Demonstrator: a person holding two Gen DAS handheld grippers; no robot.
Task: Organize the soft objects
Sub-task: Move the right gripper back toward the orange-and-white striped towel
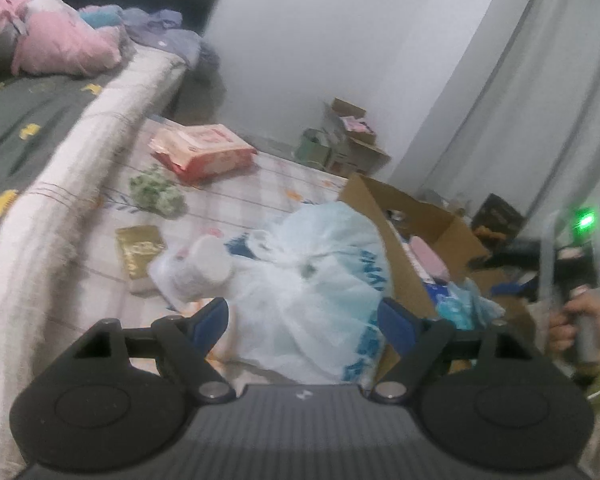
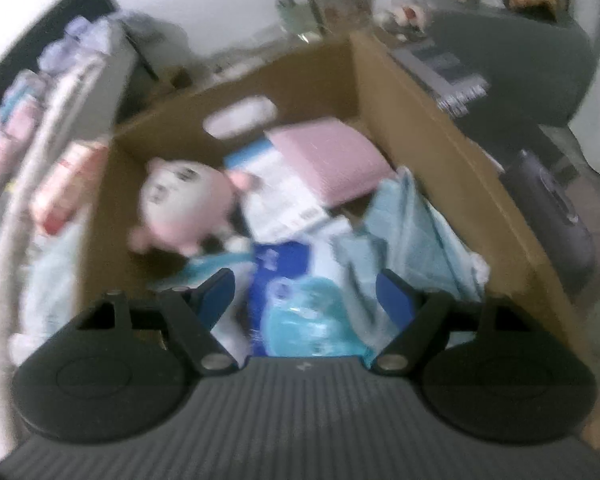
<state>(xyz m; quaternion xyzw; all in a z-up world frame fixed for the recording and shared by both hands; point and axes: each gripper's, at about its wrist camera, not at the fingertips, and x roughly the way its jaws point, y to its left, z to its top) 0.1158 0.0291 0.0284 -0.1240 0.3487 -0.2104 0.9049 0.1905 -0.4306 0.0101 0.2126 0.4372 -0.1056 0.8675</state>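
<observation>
**Soft goods part-sorted: white bag next in line, both grippers empty**

The left gripper [image 1: 302, 320] hovers over a white plastic bag [image 1: 312, 280] with blue print, lying on the checked floor mat [image 1: 236, 196] beside the bed [image 1: 80, 152] and against the wall of the cardboard box [image 1: 384, 216]. Its fingers [image 1: 212, 320] stand spread, the bag below and between them but not pinched. A white plush [image 1: 204, 268] rests against the bag's left side.

The right gripper [image 2: 304, 300] hangs over the open box [image 2: 440, 128], fingers likewise spread and empty. Inside lie a pink plush [image 2: 184, 204], a pink flat pack [image 2: 328, 160] and blue wrapped packets [image 2: 300, 316].

Handling judgement — the bag looks light, limp and slippery; thin film will crumple and slide under the pads. Best hold is the gathered, knotted crown near its middle, where the folds bunch. A pinch on the smooth flank is likely to slip or tear. The contents look soft, so firm closure should do no harm — blur limits certainty.
</observation>
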